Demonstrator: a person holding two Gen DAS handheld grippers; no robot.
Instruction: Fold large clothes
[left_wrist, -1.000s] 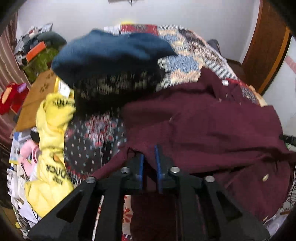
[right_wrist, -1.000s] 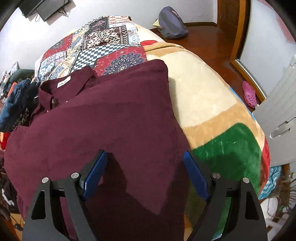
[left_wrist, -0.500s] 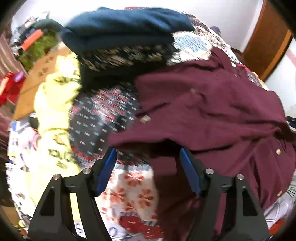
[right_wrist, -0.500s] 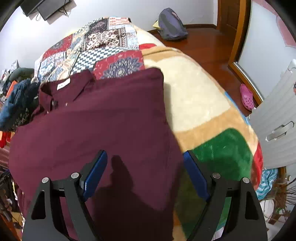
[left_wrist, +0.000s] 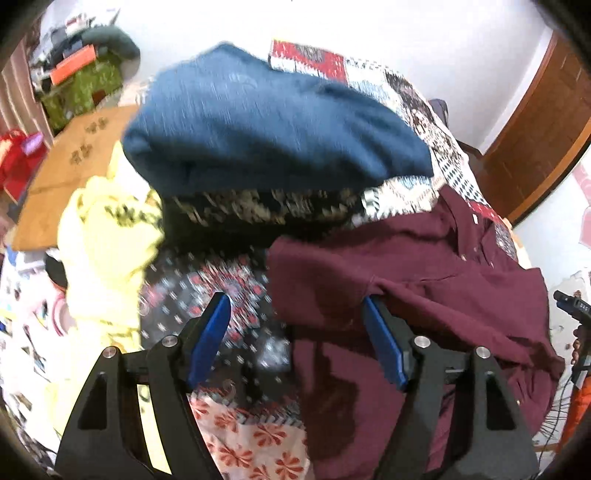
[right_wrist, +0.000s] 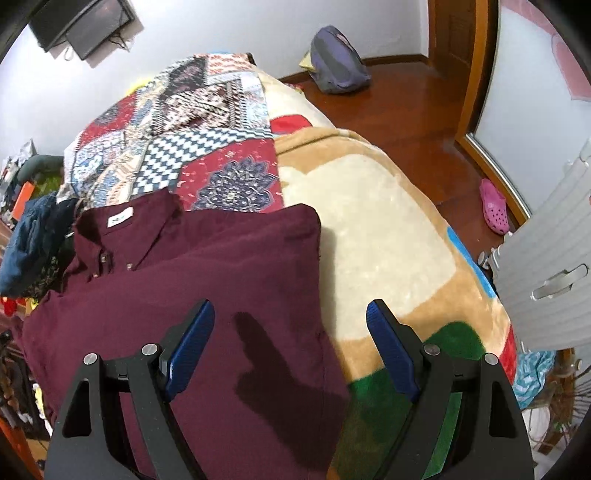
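A maroon button shirt (right_wrist: 207, 280) lies on the bed, collar with a white label toward the far left, its right side folded in with a straight edge. My right gripper (right_wrist: 291, 332) is open and empty above the shirt's right edge. In the left wrist view the same shirt (left_wrist: 424, 280) lies rumpled at right, a folded sleeve part on top. My left gripper (left_wrist: 295, 321) is open and empty over the shirt's left edge; its right finger (left_wrist: 384, 347) is close to the cloth.
A stack of folded clothes with a blue garment (left_wrist: 266, 122) on top sits behind the shirt. A yellow garment (left_wrist: 107, 251) lies at left. A patchwork quilt (right_wrist: 192, 133) and a beige-green blanket (right_wrist: 384, 236) cover the bed. A backpack (right_wrist: 338, 61) sits on the floor.
My left gripper opened and let go of the maroon sleeve, which now lies on the shirt, then pulled back. My right gripper stayed open and lifted slightly.
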